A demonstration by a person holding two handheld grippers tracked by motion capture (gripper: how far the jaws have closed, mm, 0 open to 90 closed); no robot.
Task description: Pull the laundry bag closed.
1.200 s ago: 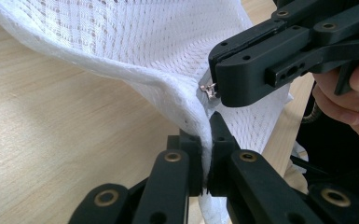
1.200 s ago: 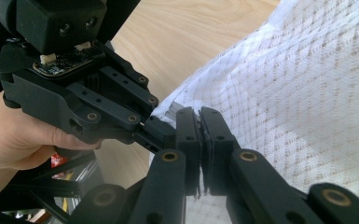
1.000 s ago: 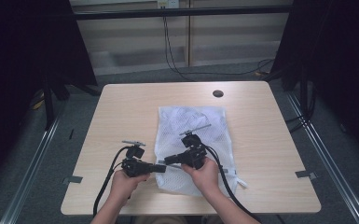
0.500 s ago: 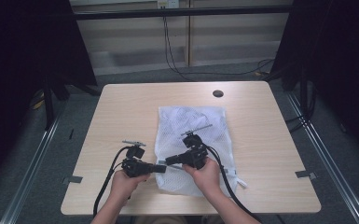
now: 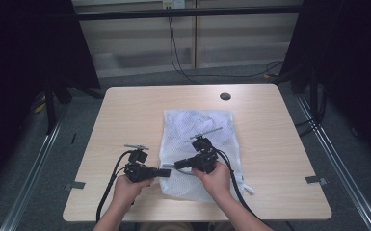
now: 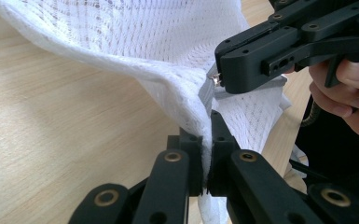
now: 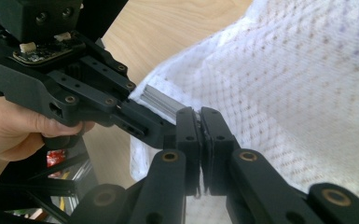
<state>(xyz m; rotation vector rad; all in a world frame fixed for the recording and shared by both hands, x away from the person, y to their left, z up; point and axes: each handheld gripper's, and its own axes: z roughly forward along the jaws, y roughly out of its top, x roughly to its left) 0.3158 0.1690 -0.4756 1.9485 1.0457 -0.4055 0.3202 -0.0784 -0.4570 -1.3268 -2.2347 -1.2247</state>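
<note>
place: lab | signs: black curtains (image 5: 24, 57); floor rails (image 5: 29, 178); bare table (image 5: 125, 110); cables (image 5: 176, 48)

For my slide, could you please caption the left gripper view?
Left gripper pinches the white mesh bag while the right gripper grips its zipper.

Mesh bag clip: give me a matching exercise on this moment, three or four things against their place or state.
Things:
1. left gripper
2. right gripper
3. white mesh bag
4. dark round hole

Places or states:
A. in the tabletop near the far edge
B. shut on the bag's small metal zipper pull
C. lying on the table, near edge lifted
D. shut on a fold of the bag's fabric

Pairs: 1-D, 2-B, 3-C, 4-A
</note>
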